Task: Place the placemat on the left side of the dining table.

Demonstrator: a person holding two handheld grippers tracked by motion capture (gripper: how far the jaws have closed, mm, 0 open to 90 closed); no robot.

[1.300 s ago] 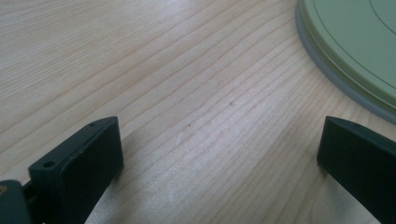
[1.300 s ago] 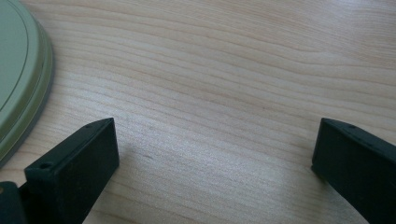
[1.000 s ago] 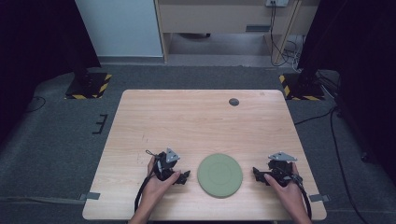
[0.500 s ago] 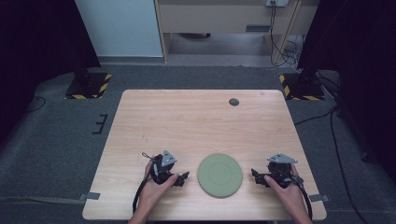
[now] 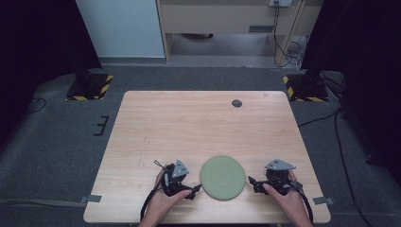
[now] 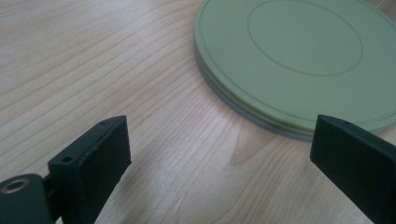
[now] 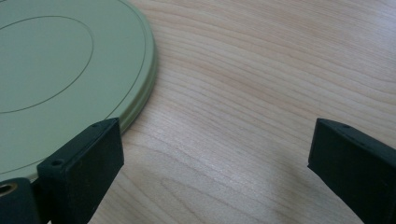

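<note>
The green plate (image 6: 299, 65) runs off both gripper views' edges.

No text, label, brand or number can be read anywhere. The only signs are the yellow-and-black hazard stripes on two black floor plates (image 5: 89, 86) (image 5: 302, 88), one beyond each far corner of the desk (image 5: 189, 123). The green disc (image 5: 222, 178) bears plain rings, no lettering.

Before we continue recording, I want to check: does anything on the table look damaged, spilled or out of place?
Nothing stands out. The green disc lies flat on the wooden table, with no visible cracks or spills. The left claw and right claw are open on either side of it.
</note>
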